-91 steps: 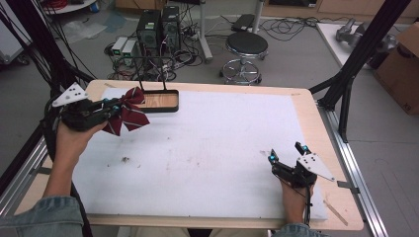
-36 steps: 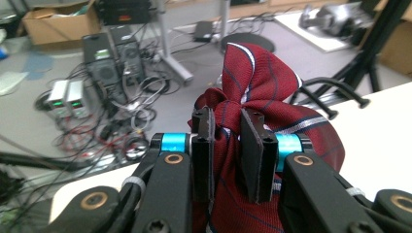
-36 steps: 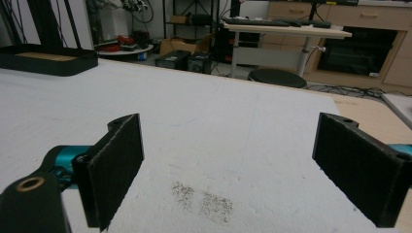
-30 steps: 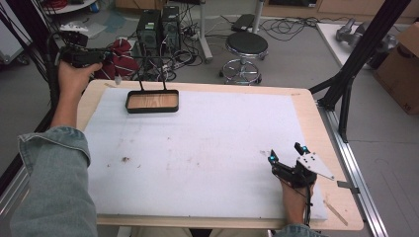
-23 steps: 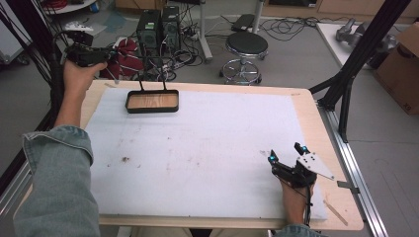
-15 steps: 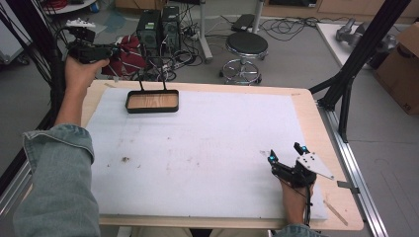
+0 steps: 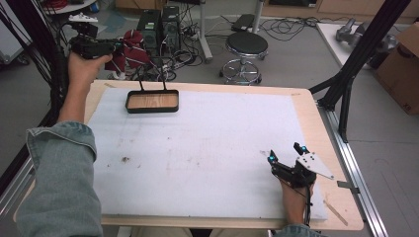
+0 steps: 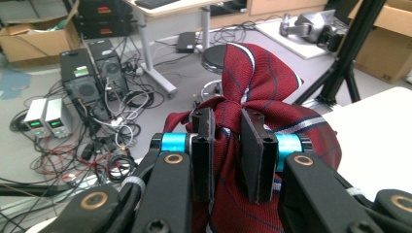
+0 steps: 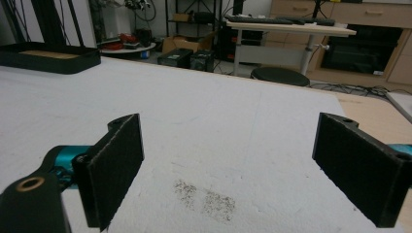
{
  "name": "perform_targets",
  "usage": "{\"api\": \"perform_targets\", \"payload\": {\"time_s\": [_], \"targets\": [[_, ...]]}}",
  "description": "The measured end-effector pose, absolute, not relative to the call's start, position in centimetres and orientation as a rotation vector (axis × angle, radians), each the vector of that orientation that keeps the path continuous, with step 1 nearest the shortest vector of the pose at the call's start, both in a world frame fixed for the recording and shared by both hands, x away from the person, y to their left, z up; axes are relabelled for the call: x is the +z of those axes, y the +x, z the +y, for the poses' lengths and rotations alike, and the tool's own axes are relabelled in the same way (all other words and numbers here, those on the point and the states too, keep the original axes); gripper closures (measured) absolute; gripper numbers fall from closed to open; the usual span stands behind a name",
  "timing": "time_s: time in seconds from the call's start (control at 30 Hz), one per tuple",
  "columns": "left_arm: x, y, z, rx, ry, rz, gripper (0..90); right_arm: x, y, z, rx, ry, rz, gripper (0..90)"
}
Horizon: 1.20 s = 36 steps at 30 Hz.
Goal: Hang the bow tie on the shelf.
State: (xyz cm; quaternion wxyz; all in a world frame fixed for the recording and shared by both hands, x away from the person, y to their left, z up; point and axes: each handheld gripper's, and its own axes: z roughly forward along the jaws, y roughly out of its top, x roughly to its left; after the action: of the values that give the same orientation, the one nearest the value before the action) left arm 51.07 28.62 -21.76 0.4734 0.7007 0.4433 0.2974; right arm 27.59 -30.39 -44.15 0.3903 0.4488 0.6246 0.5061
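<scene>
Two tools: one carries the load, the other idles.
Left gripper point(image 7: 116, 49): held out past the desk's far left corner, over the floor, its pads clamped narrow on the red cloth point(image 8: 252, 97).
Cloth: dark red with thin pale and navy stripes, gathered into a knot just above the left gripper's point(image 8: 227, 145) pads; the loose ends flare upward and more folds hang below. In the high view the cloth point(image 7: 133, 47) is bunched at the gripper, off the desk point(image 7: 316, 123).
Right gripper point(image 7: 285, 155): resting on the white mat near the desk's near right corner, jaws standing wide with nothing between them; in its own view the right gripper point(image 9: 228, 160) looks across bare mat with a few dark specks.
Tray point(image 7: 152, 101): shallow, black-rimmed, wooden floor, at the far left edge of the mat point(image 7: 207, 148), with nothing in it.
Step in hand, as I judge it: carrying the cloth off the desk to drop it aside.
Doing it well: keep the pinch at the knot until the cloth is over its landing spot, steer clear of the cables and boxes on the floor, then open fully so no fold snags a pad.
Risk: hanging folds may catch the desk's frame.
</scene>
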Motion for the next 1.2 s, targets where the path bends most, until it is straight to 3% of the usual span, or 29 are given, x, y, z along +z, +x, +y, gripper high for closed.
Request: {"api": "perform_targets", "payload": {"time_s": [0.37,0.87,1.2], "targets": [[-22.7,51.4,30.3,0.755,1.716,1.164,75.6,-44.2,27.6,-30.4,1.288,1.145,1.592,10.4],[-26.6,49.7,34.0,0.563,1.706,1.169,75.5,-44.2,27.6,-30.4,1.277,1.138,1.595,10.4],[-30.0,49.8,33.1,0.533,1.769,1.149,75.0,-44.2,27.6,-30.3,1.275,1.146,1.601,10.4]]}}
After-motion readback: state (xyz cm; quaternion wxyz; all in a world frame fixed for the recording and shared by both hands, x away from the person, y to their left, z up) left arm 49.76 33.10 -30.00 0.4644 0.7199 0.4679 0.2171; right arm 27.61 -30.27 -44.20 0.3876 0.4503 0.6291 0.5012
